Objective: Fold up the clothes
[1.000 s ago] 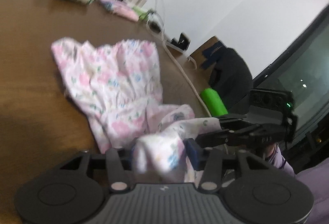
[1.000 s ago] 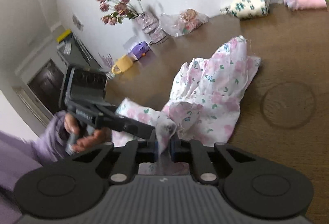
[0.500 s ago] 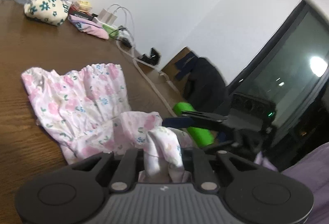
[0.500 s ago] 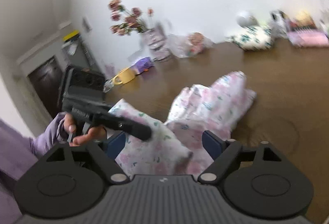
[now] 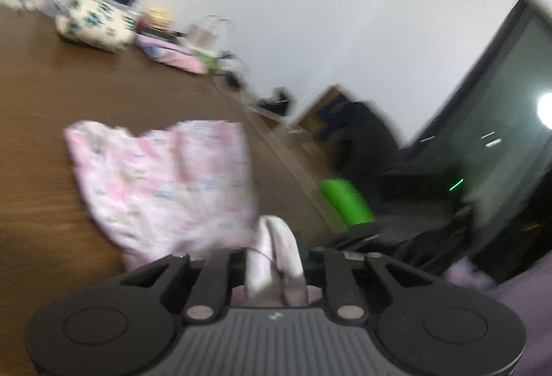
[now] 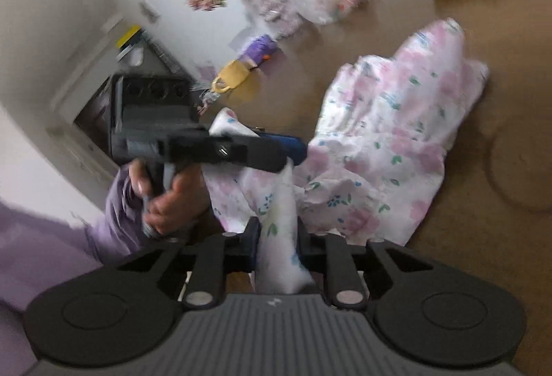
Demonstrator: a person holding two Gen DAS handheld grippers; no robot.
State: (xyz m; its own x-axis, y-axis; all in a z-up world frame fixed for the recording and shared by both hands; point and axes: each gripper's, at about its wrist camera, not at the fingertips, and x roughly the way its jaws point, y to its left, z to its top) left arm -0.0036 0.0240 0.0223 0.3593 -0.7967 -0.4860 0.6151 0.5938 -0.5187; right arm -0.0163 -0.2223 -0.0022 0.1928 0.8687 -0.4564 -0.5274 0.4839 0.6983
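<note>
left wrist view: the left claw (image 5: pixel 276 258) pinches a bunched fold of the pink floral garment (image 5: pixel 162 182), though its jaws are easing apart slightly. from that pinch the garment runs forward and to the left across the brown counter (image 5: pixel 69 93), its long axis pointing away from the claw toward the far wall. the picture is blurred.

right wrist view: the right claw (image 6: pixel 276 248) is closing on another bunched corner of the same garment (image 6: pixel 396 148), cloth pressed between its jaws. the left claw (image 6: pixel 289 151), held by a hand (image 6: pixel 172 200) in a lilac sleeve, grips cloth just ahead and to the left. the two pinches sit close together at the garment's near end; the rest lies ahead and to the right.
</note>
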